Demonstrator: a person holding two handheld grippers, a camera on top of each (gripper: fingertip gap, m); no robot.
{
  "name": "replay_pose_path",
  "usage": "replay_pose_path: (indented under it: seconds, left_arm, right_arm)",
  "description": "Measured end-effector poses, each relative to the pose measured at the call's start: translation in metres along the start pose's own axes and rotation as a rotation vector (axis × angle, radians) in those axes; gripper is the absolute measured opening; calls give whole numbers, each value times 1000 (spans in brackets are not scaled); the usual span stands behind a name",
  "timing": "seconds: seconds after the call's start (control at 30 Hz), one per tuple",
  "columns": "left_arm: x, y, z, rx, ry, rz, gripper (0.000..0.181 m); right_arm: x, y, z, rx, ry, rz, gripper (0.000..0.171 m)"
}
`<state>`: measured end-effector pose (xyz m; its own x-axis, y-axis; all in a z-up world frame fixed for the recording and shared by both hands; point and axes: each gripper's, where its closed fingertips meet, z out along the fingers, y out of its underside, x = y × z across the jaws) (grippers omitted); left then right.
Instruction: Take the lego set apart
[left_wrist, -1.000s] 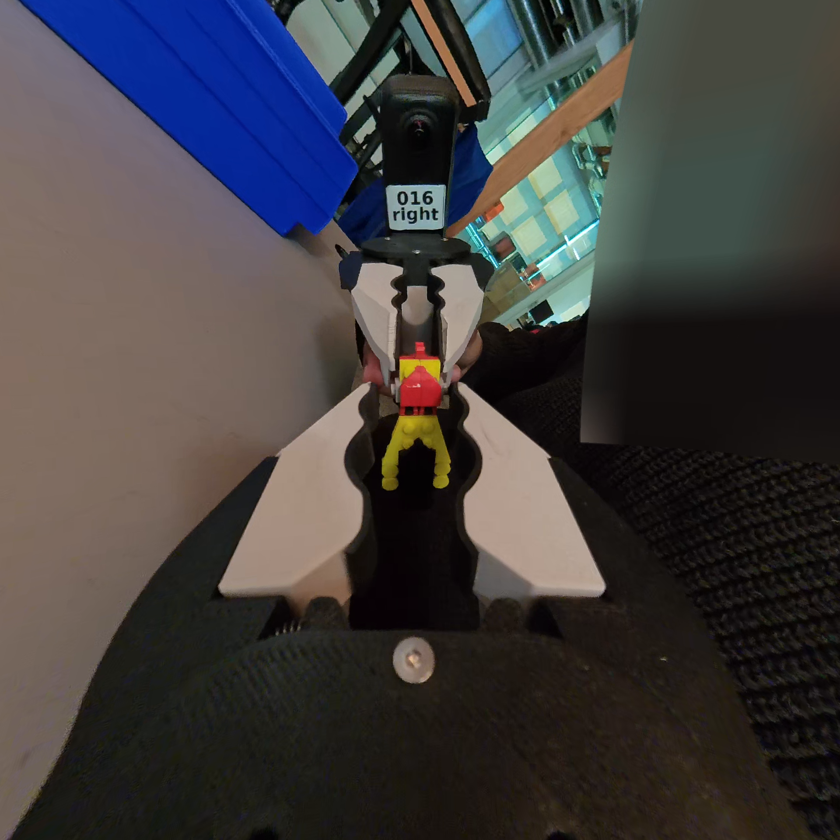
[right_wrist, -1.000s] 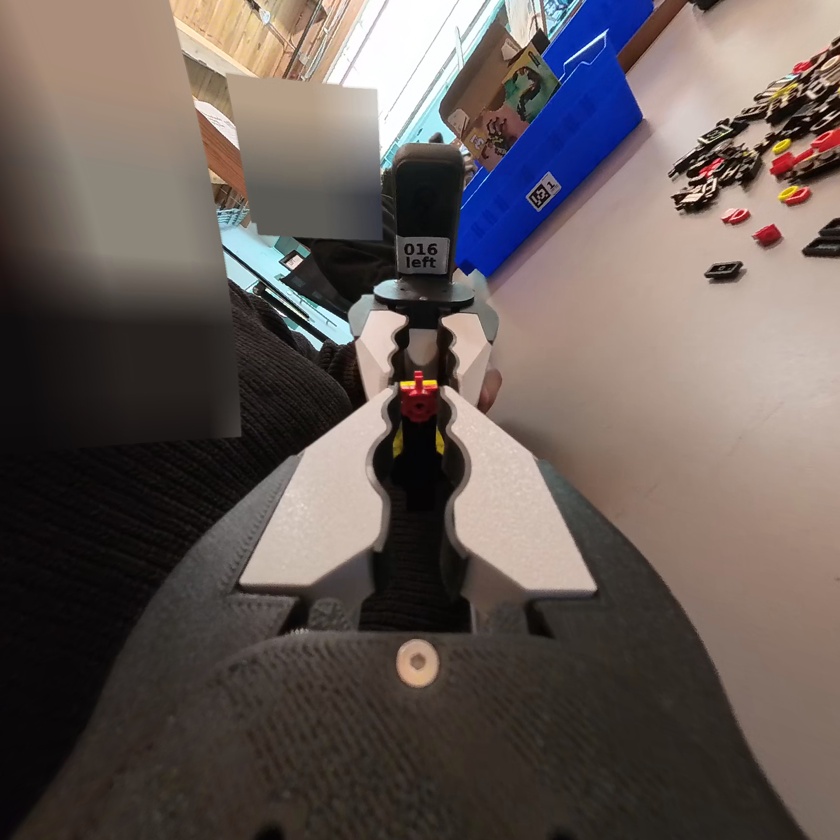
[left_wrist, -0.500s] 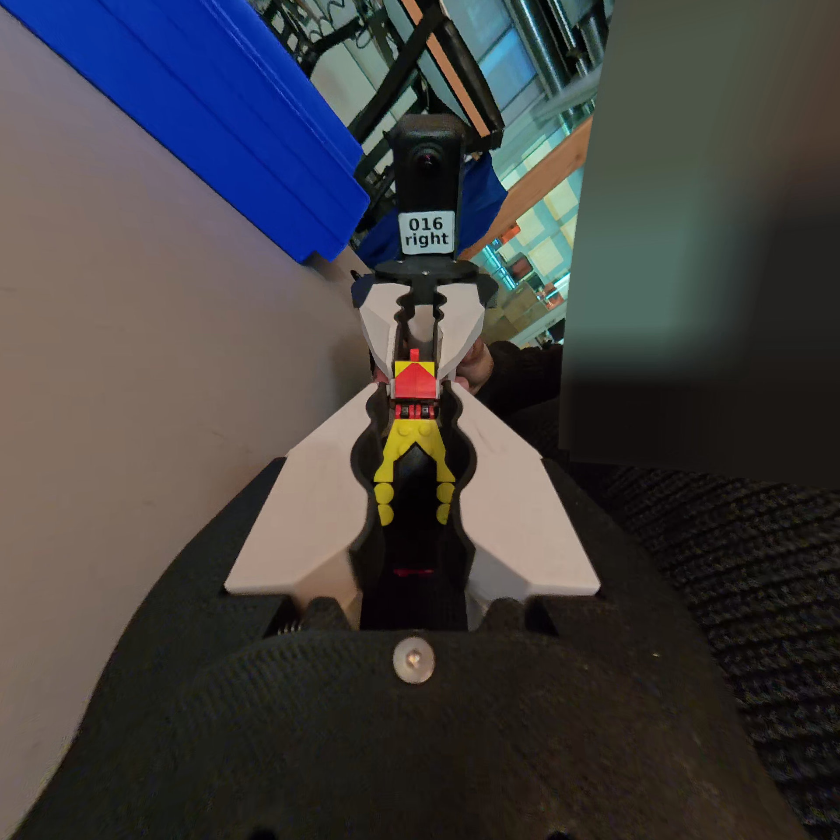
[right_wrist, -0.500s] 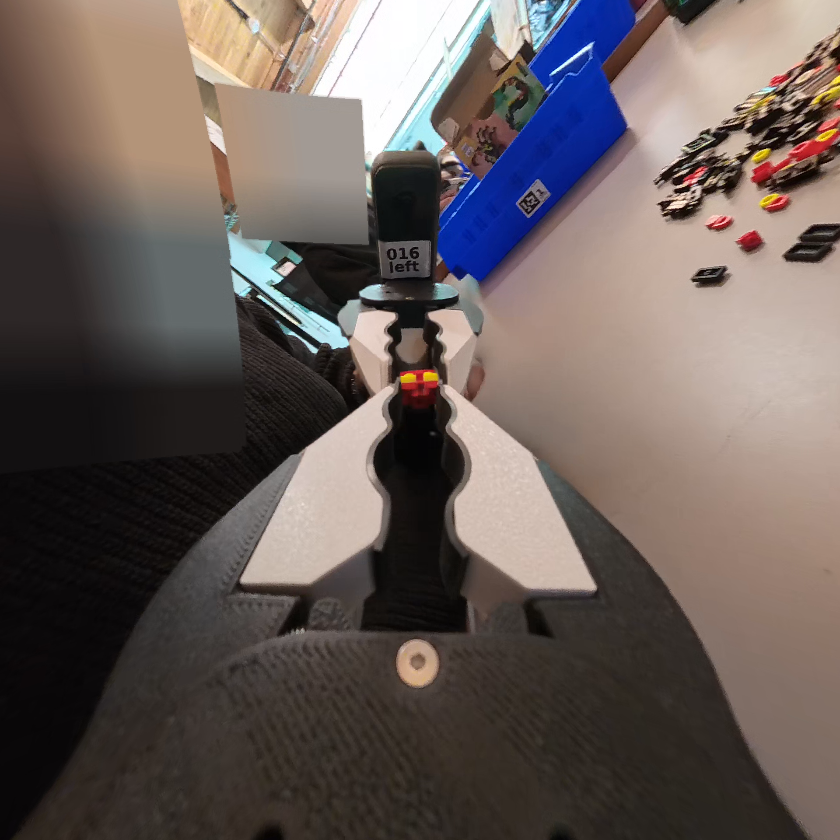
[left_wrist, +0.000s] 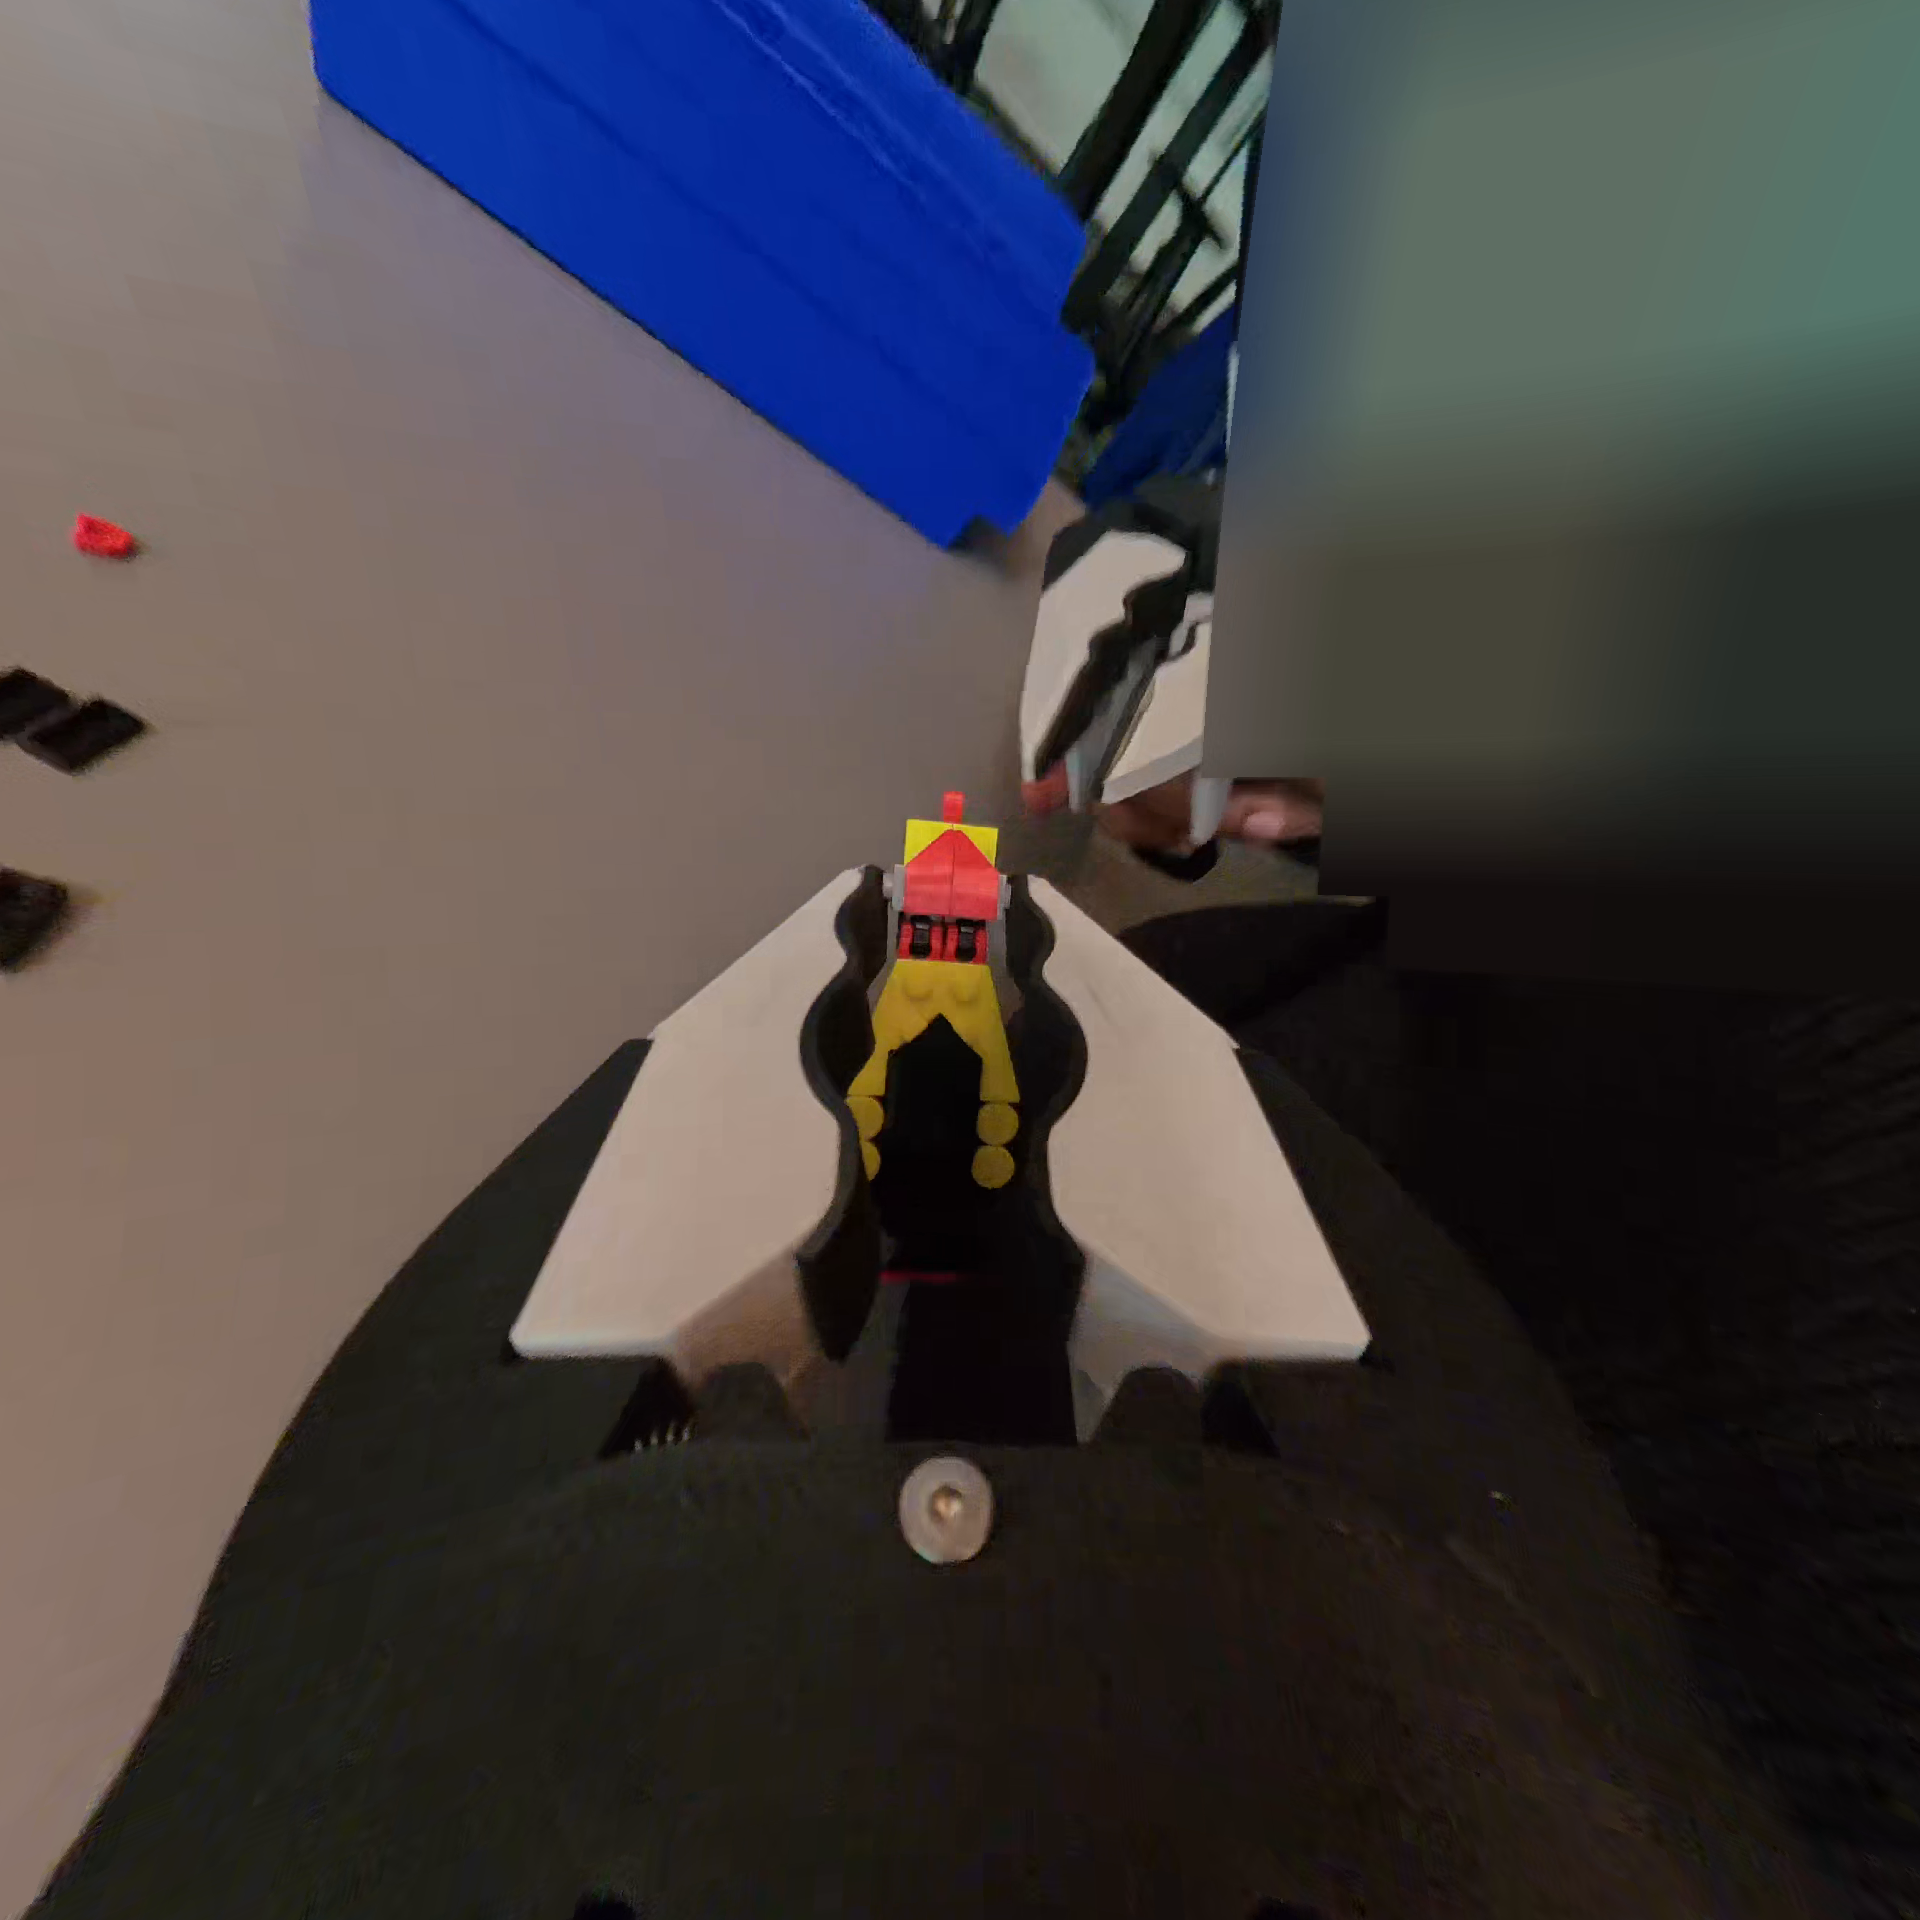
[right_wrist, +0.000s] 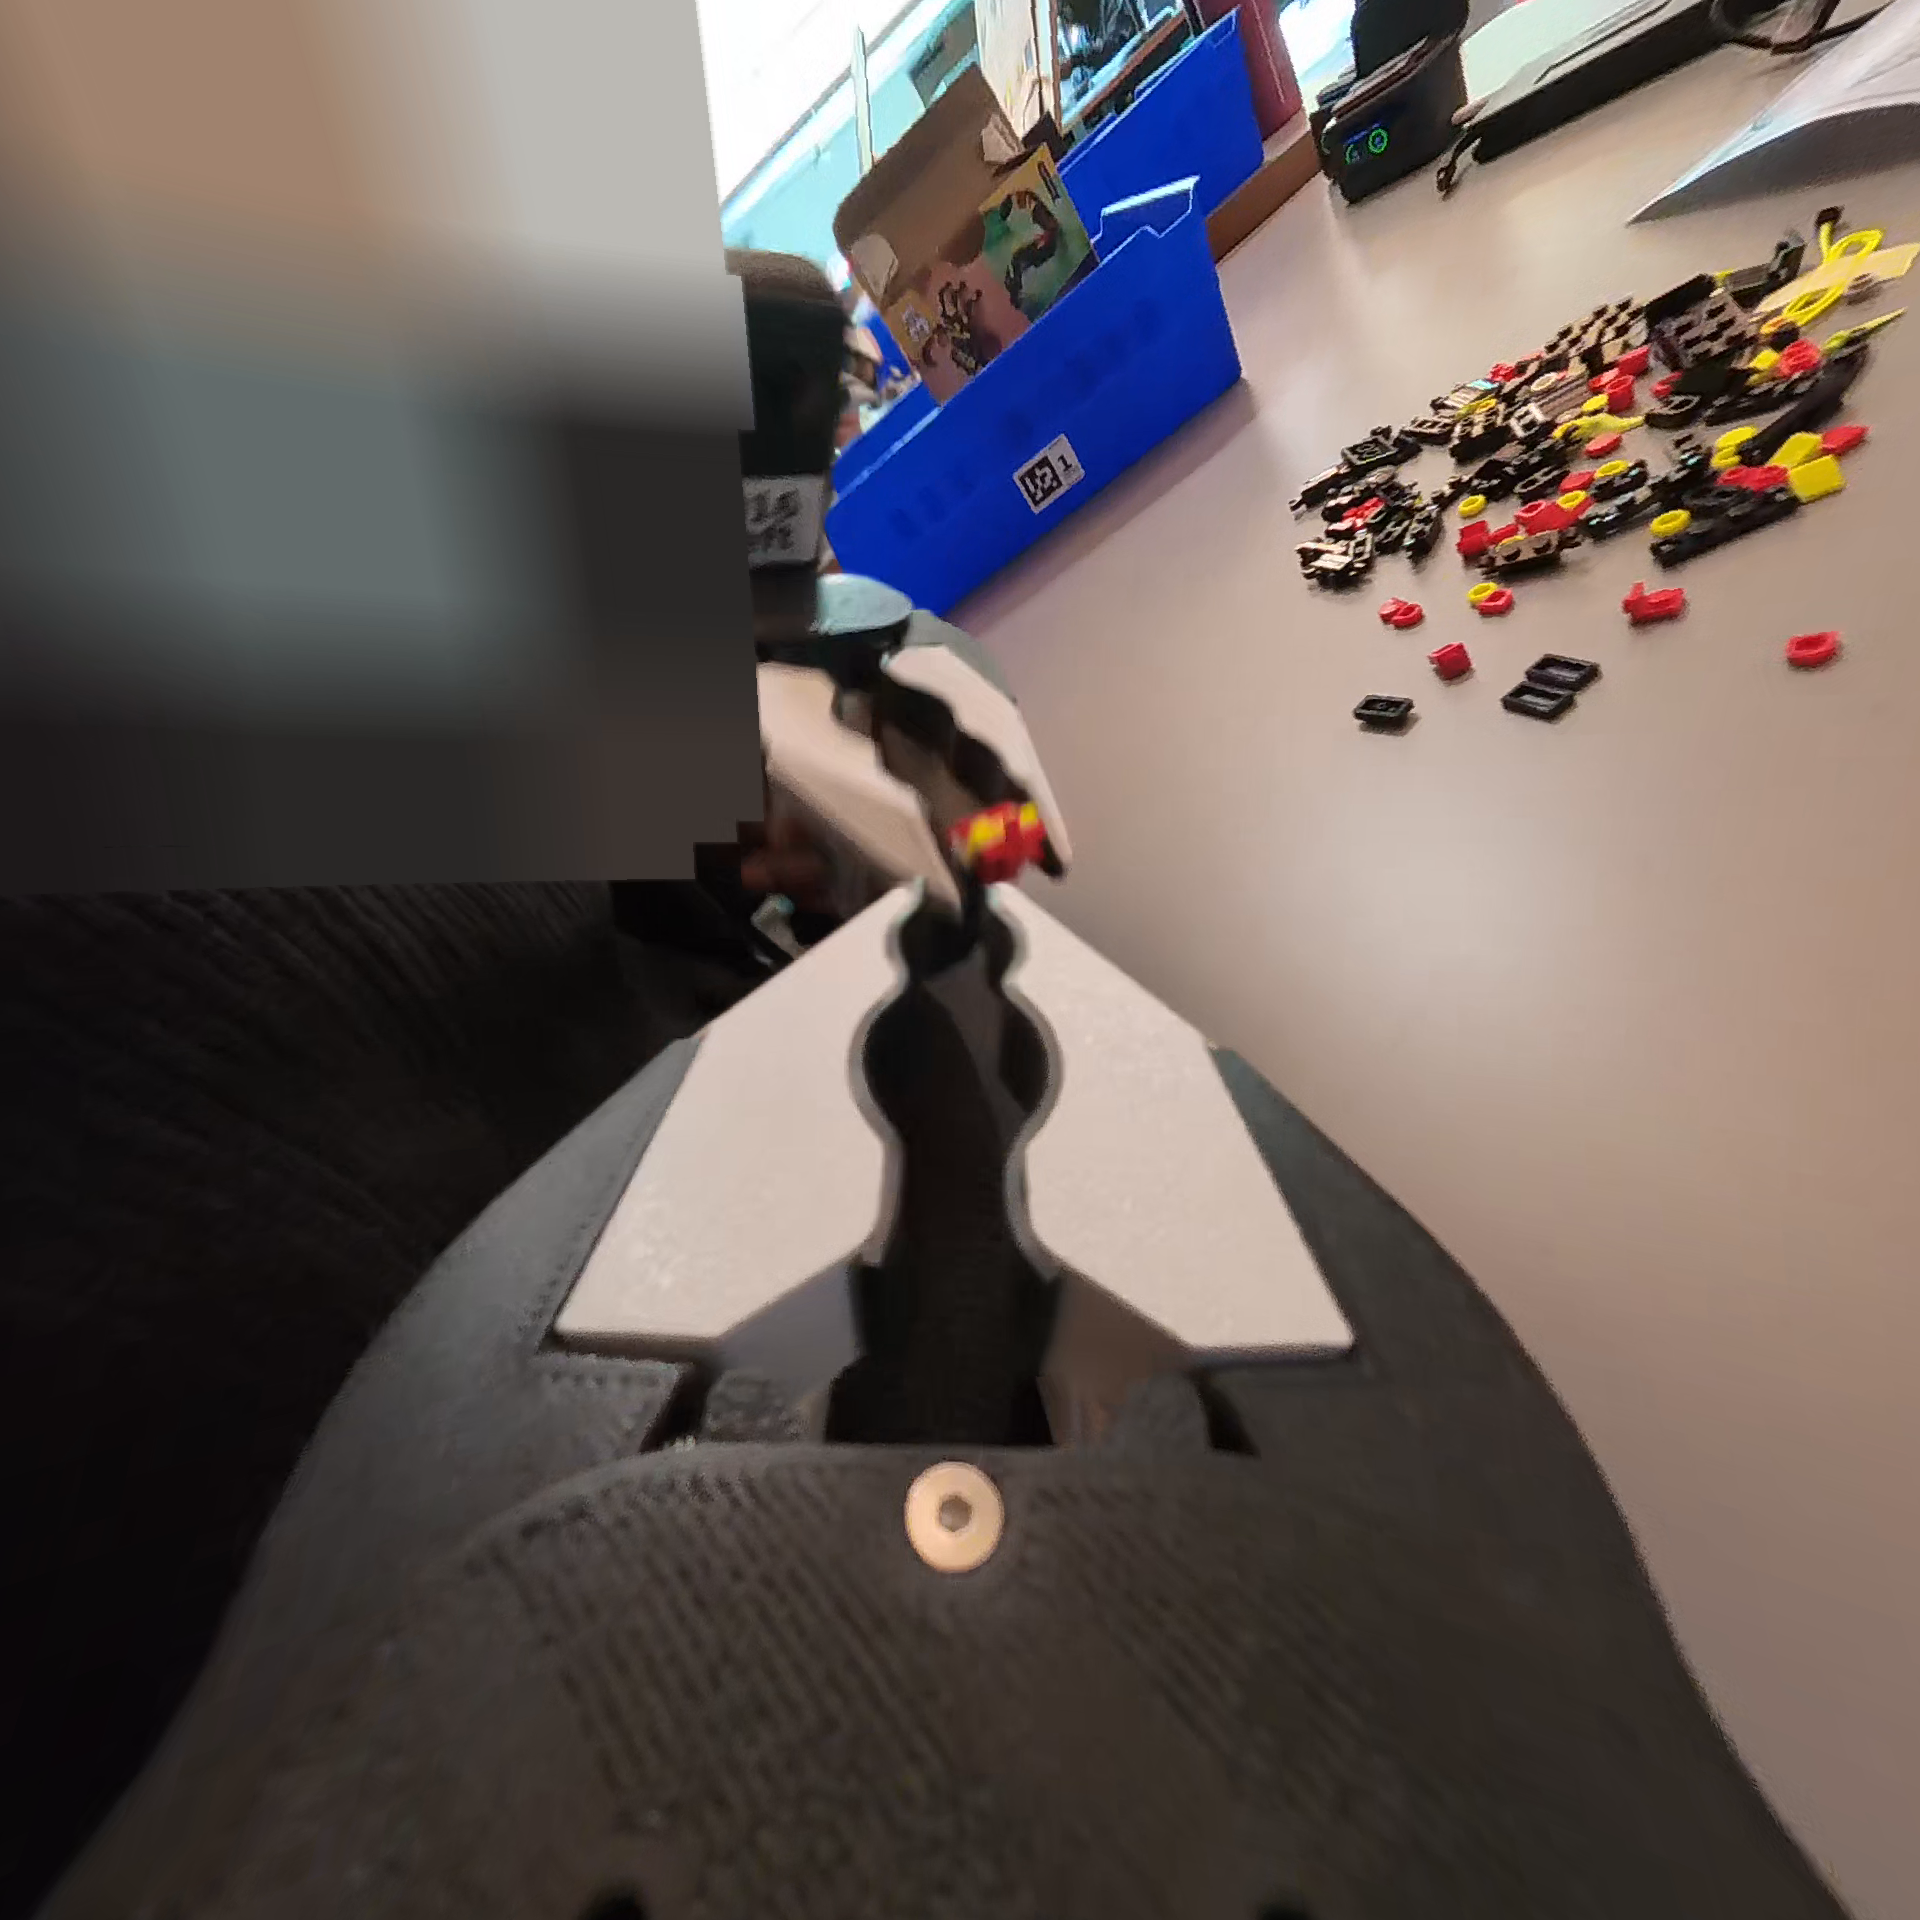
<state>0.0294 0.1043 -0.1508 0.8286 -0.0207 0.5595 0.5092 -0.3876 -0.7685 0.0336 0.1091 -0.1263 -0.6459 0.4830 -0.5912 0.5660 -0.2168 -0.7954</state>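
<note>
My left gripper (left_wrist: 948, 914) is shut on a small lego assembly (left_wrist: 951, 878): a red roof on yellow, a red stud on top and yellow legs reaching back between the fingers. It is held in the air over the table. In the right wrist view the left gripper (right_wrist: 1003, 847) holds the same assembly (right_wrist: 995, 836) just beyond my right gripper (right_wrist: 954, 904). The right gripper's jaws are nearly together, and I cannot tell if the dark sliver between them is a piece. The right gripper also shows in the left wrist view (left_wrist: 1091, 769), up and right of the assembly and apart from it.
A blue bin (right_wrist: 1039, 447) with a cardboard box (right_wrist: 966, 229) stands at the back; it also shows in the left wrist view (left_wrist: 727, 239). A pile of loose black, red and yellow pieces (right_wrist: 1610, 447) lies at the right. Black pieces (left_wrist: 73, 727) and a red one (left_wrist: 102, 535) lie left. The tips of both grippers are at nearly the same place.
The two grippers met tip to tip on the assembly before. They have now come apart: the left gripper keeps the assembly and the right gripper has swung away to the side.
</note>
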Motion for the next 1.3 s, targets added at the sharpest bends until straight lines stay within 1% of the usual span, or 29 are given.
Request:
replay_pose_path:
  seconds: [0.1, 0.17, 0.27, 0.4, 0.63, 0.8, 0.93, 1.17, 1.3]
  left_arm:
    - [2, 9, 7, -57, -118, 211, 21]
    - [6, 9, 9, -58, -150, 290, 21]
    - [9, 6, 10, -47, -169, 335, 21]
    - [6, 8, 10, -66, -198, 375, 21]
    - [6, 13, 12, -111, -281, 543, 21]
    - [9, 15, 12, -118, -279, 566, 21]
    - [9, 16, 12, -112, -270, 548, 20]
    - [2, 17, 13, -132, -309, 574, 20]
    - [-7, 16, 14, -145, -354, 595, 20]
  right_arm:
    - [4, -2, 2, 26, 9, 67, 16]
    - [9, -1, 1, 31, 37, 88, 9]
    - [10, 4, 2, 10, 23, 126, 5]
    - [6, 7, 3, 0, -9, 165, 6]
    - [5, 18, 3, -49, -24, 230, 4]
    - [5, 22, 1, -90, -17, 221, 4]
    - [7, 23, 1, -105, -12, 226, 4]
    - [17, 27, 2, -166, 101, 119, 4]
    - [26, 26, 5, -181, 129, 125, 4]
